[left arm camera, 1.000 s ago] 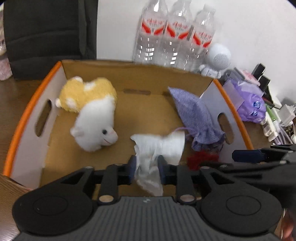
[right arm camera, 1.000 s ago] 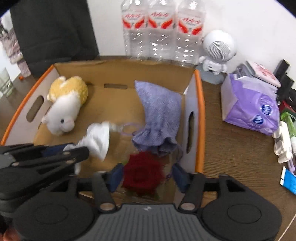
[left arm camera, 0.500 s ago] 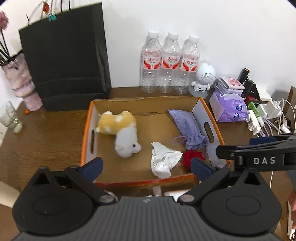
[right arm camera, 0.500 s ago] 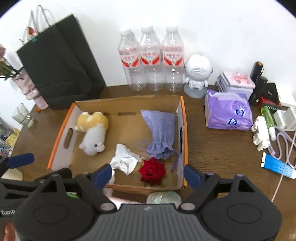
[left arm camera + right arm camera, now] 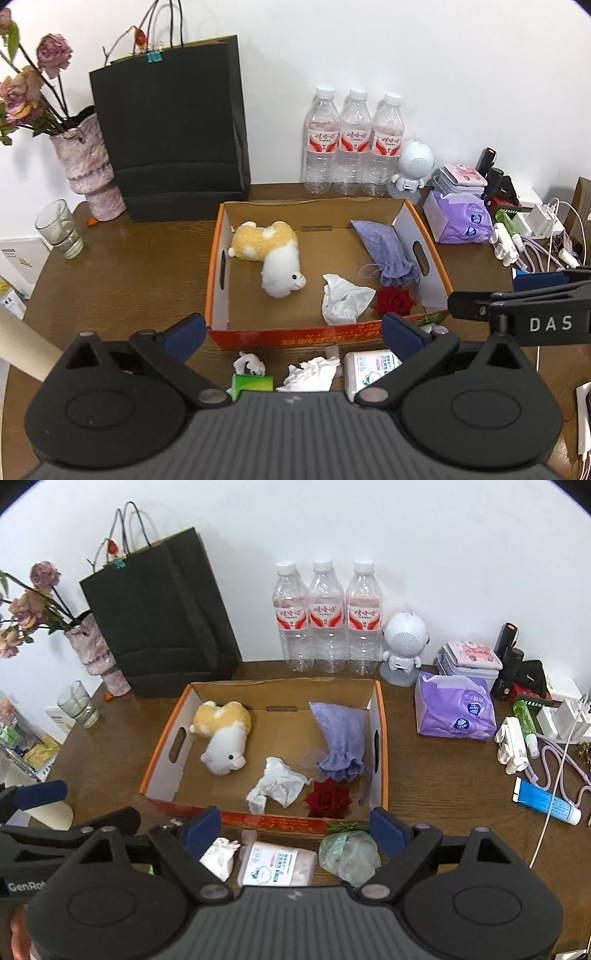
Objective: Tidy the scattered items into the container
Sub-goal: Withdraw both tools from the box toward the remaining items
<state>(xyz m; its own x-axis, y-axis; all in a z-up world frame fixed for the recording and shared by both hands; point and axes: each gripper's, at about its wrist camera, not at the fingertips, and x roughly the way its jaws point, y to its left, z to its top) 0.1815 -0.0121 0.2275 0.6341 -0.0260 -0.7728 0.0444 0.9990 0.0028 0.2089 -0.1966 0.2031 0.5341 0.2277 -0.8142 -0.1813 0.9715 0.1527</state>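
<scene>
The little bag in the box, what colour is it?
The drawstring bag is light purple, clearest in the right wrist view.

Cardboard box [image 5: 380,738] open from above; 3 bottles [image 5: 327,616] and black bag [image 5: 159,609] wall its far side

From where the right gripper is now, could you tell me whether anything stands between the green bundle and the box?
Only the box's near wall does. The green bundle lies outside it; the right gripper, open, must lift it over.

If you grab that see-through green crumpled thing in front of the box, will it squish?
Probably. The green crumpled wrap looks thin and wrinkled, so it would likely squash and feel light. It sits loosely on the table, so a push might just slide it.
</scene>
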